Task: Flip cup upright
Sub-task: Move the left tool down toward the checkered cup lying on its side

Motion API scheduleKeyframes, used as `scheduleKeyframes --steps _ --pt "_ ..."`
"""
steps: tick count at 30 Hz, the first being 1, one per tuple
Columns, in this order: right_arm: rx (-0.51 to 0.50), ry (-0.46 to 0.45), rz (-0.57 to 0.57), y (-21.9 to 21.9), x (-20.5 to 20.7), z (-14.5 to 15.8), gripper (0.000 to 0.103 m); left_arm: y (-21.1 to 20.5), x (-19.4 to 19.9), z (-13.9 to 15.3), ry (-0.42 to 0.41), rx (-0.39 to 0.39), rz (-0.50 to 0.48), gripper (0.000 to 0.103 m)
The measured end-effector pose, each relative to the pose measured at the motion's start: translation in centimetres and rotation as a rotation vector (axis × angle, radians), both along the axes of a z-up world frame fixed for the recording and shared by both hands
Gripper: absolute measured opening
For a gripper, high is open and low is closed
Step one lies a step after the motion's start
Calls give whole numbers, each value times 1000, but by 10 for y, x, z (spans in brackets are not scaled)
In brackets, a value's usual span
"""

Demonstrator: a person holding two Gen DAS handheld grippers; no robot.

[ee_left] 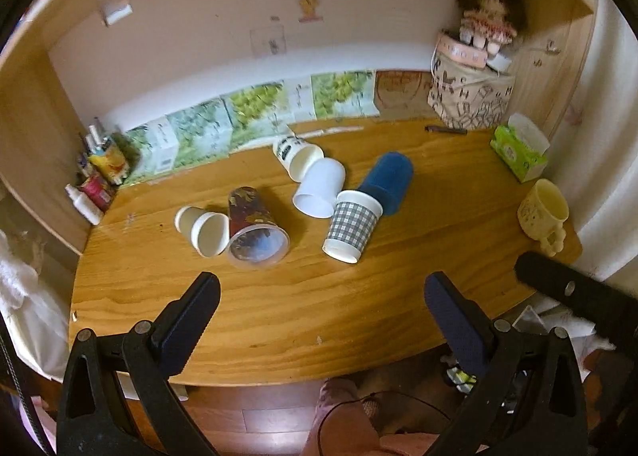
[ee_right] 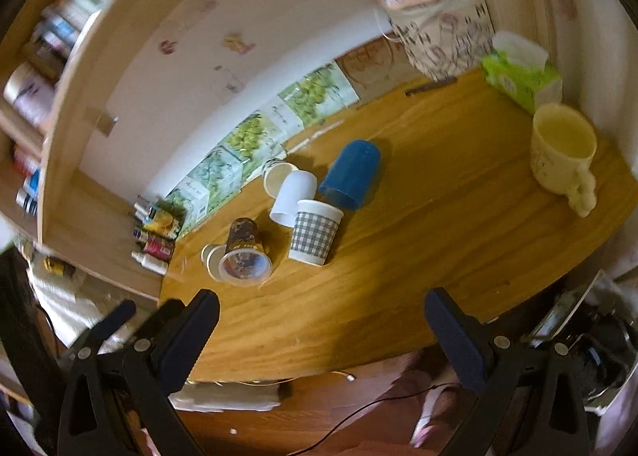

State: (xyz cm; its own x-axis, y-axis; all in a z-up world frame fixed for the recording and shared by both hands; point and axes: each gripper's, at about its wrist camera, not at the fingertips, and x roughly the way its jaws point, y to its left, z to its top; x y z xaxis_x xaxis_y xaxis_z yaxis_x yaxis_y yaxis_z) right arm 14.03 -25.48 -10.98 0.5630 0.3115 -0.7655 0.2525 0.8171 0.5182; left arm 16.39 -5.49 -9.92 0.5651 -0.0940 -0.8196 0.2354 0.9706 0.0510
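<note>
Several cups lie on their sides in the middle of the wooden desk (ee_left: pixel 279 316): a small white paper cup (ee_left: pixel 201 230), a clear cup with a dark print (ee_left: pixel 255 228), a white cup with black marks (ee_left: pixel 295 154), a plain white cup (ee_left: pixel 321 186), a grey checked cup (ee_left: pixel 353 224) and a blue cup (ee_left: pixel 388 180). The checked cup (ee_right: pixel 315 232) and blue cup (ee_right: pixel 351 172) also show in the right wrist view. My left gripper (ee_left: pixel 321 296) is open and empty, above the desk's near edge. My right gripper (ee_right: pixel 321 312) is open and empty, near the desk's front edge.
A cream mug (ee_left: pixel 544 212) stands upright at the desk's right end, also in the right wrist view (ee_right: pixel 562 152). A green tissue box (ee_left: pixel 518 149), a patterned bag (ee_left: pixel 466 93) with a doll (ee_left: pixel 488 13) stand at the back right. Small bottles (ee_left: pixel 95 180) crowd the back left corner.
</note>
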Motion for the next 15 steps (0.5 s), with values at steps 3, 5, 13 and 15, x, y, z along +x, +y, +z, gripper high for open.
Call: scheduleKeyframes --steps 3,5,13,15 --pt "33 32 -22 -7 20 -12 103 -9 21 -12 41 22 -14 102" --pt "55 63 -41 -12 37 -24 103 -14 33 -19 66 24 -30 102" --pt "91 164 -113 -26 84 -61 103 -38 81 -57 163 94 -103 102" --pt "96 185 -127 -27 92 -68 103 -43 91 -69 202 103 -125 102"
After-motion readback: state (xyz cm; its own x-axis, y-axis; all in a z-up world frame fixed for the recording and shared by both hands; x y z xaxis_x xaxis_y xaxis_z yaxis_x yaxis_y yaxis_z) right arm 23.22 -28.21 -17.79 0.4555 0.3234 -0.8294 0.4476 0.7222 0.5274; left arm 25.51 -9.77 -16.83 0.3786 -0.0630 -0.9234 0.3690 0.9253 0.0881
